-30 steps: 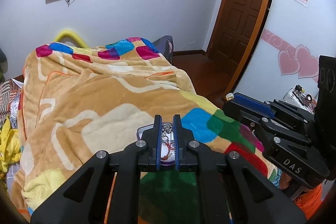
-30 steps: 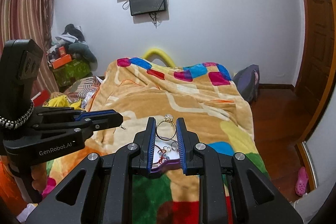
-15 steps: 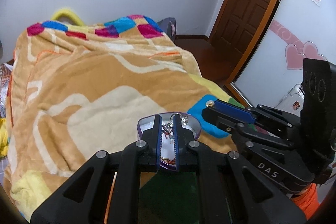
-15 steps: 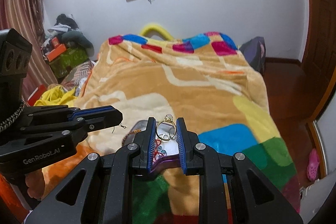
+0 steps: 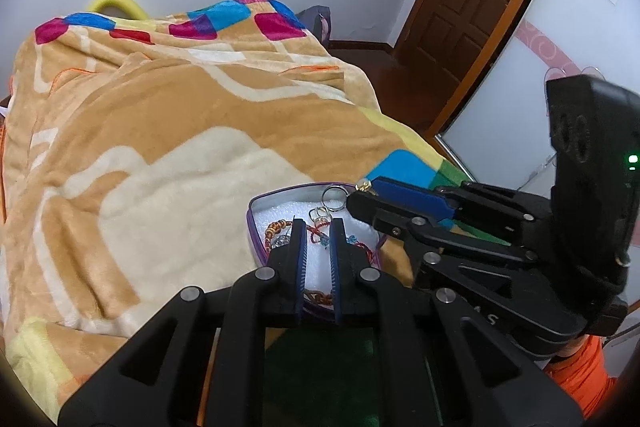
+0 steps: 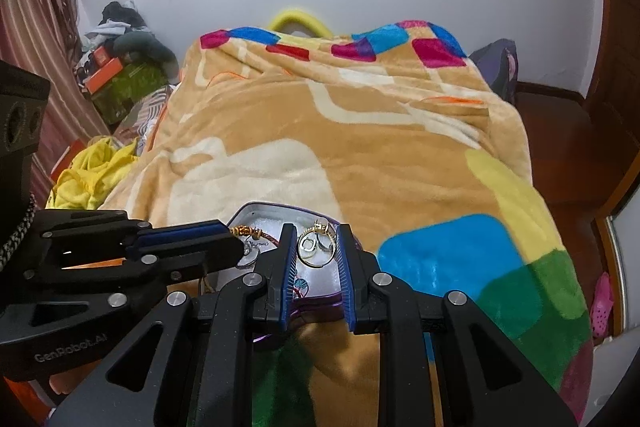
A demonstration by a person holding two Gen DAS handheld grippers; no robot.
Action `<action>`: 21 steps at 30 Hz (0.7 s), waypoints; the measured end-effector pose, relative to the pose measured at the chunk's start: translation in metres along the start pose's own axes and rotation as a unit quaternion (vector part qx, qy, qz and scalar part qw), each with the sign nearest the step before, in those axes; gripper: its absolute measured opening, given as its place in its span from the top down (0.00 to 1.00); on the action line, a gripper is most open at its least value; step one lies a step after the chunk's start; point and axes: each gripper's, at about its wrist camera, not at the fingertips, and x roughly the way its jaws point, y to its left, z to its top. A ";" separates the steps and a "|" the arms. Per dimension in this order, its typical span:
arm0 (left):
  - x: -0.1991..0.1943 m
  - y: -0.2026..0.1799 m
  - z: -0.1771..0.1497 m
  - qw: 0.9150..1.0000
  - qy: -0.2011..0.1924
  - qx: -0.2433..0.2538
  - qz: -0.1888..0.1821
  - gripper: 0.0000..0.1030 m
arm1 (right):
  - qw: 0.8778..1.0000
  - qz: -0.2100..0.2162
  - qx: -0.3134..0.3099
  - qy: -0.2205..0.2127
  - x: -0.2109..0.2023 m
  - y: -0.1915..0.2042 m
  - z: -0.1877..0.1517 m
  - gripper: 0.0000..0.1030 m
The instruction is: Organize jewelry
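Step in hand: depositing jewelry. Right gripper [image 6: 317,254] pinches a gold ring [image 6: 316,251] above the purple tin [image 6: 276,209] at the blanket's [image 5: 192,131] near edge; left gripper [image 5: 319,239] pressed nearly together (contents unclear). Next, judged: lower, release.

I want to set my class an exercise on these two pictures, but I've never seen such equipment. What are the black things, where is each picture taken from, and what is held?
There is no robot here. A person holds black tongs in each hand, and each pair carries a camera looking along its two fingers. One picture looks along the left tongs, the other along the right tongs. Each picture also shows the other pair from the side. Below them a white-lined box of bracelets and red cord lies on a blanket. The right tongs pinch a gold ring. The left tongs are shut; whether they hold anything I cannot tell.
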 end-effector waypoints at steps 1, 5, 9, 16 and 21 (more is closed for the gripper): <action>-0.002 0.000 0.000 1.000 -0.002 -0.001 0.000 0.92 | 1.000 -0.002 0.002 0.001 0.002 -0.001 0.001 0.83; -0.011 0.003 0.002 1.000 -0.012 -0.003 0.009 0.91 | 1.000 0.004 0.012 0.015 0.005 -0.003 0.002 0.83; -0.019 0.003 0.002 0.999 -0.022 0.005 0.036 0.85 | 0.999 0.010 0.019 0.024 0.004 -0.001 0.003 0.83; -0.043 0.003 0.005 0.999 -0.041 -0.002 0.031 0.75 | 1.000 -0.005 0.006 0.002 -0.020 0.010 0.008 0.82; -0.076 -0.006 0.006 0.996 -0.078 0.007 0.039 0.69 | 0.999 -0.020 -0.008 -0.034 -0.052 0.021 0.012 0.80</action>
